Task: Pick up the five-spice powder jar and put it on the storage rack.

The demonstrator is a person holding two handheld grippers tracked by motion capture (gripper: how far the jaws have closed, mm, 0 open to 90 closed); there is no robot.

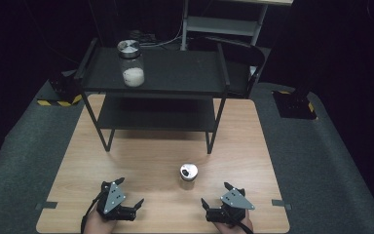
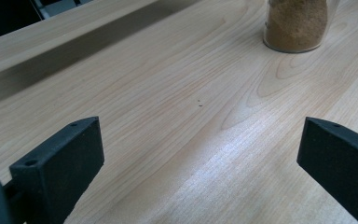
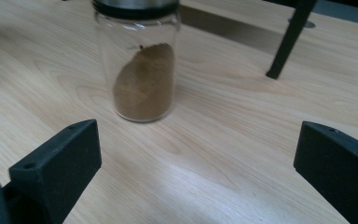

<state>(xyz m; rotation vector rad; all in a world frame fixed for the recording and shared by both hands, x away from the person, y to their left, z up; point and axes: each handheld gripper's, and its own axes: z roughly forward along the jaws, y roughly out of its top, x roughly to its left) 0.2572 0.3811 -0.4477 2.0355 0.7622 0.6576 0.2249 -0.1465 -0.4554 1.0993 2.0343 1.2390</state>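
A small glass jar of brown powder (image 1: 188,174) with a metal lid stands upright on the wooden table (image 1: 141,161), in front of the black shelf rack. In the right gripper view the same jar (image 3: 142,79) stands just ahead, left of centre. In the left gripper view the jar's base (image 2: 296,28) sits at the top right. My left gripper (image 1: 132,192) rests open near the table's front edge, left of the jar. My right gripper (image 1: 216,194) is open too, to the right of the jar and nearer the front. Both grippers hold nothing.
A black two-level shelf rack (image 1: 156,73) stands at the back of the table, with a taller jar of white powder (image 1: 131,63) on its top level at the left. One rack leg (image 3: 289,39) stands beyond the brown jar. Grey carpet surrounds the table.
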